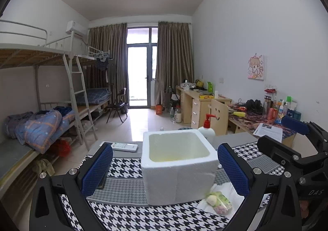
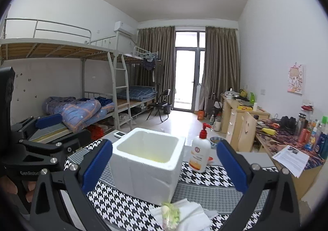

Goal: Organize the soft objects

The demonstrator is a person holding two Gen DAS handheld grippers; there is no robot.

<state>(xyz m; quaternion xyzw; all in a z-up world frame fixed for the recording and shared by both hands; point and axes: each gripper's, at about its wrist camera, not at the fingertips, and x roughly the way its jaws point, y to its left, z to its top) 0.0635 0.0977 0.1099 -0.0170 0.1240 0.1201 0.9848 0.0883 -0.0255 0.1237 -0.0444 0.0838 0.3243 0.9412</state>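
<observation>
Both tongs stood released and empty: the left gripper (image 1: 165, 169) and right gripper (image 2: 164, 167) each straddled the white foam box (image 1: 178, 166) at frame centre. The box looked empty. The small soft bundle (image 1: 219, 202) still lay on white tissue (image 2: 188, 209) at lower centre, so nothing seemed sorted yet.

Each tool (image 1: 165, 167) is black-framed with silver screws, blue textured pads (image 1: 96, 169) and white lettering
</observation>
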